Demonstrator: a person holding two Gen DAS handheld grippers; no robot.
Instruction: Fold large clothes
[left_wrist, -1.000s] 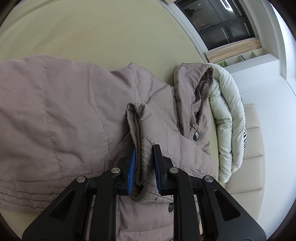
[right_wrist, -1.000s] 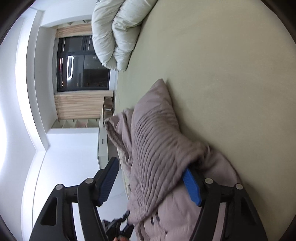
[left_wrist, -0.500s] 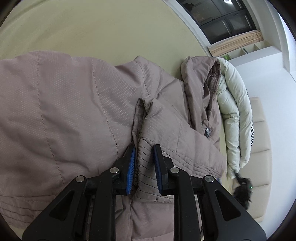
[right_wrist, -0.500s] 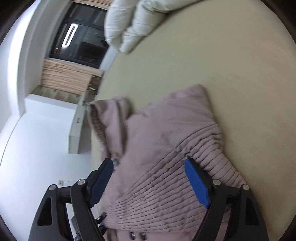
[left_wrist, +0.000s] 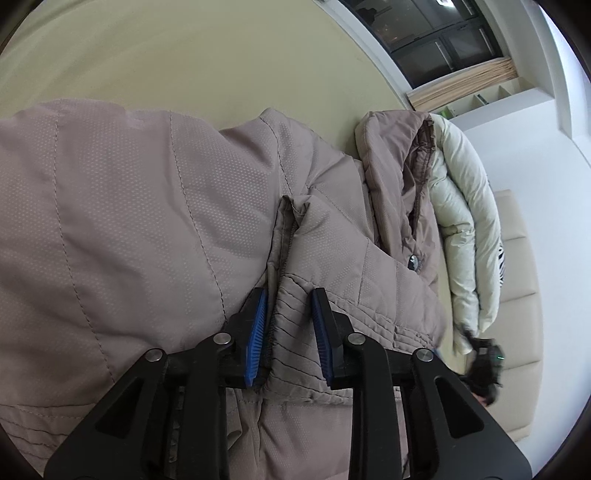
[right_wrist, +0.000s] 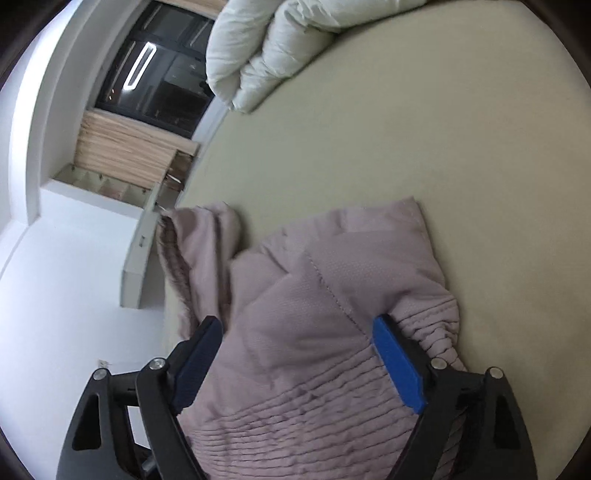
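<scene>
Left wrist view: left claw (left_wrist: 289, 325) opening around jacket (left_wrist: 129, 229) cuff, right claw (right_wrist: 295, 363) spreading; release only once flat on bed (right_wrist: 406, 147).

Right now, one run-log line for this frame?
stage: folding jacket on bed | left tongs: opening, cuff between | right tongs: opening, sleeve between | duvet: beside

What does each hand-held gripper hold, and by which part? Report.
Left hand-held gripper: opening, jacket cuff edge between its pads. Right hand-held gripper: opening, straddling the ribbed cuff, gripping nothing.
</scene>
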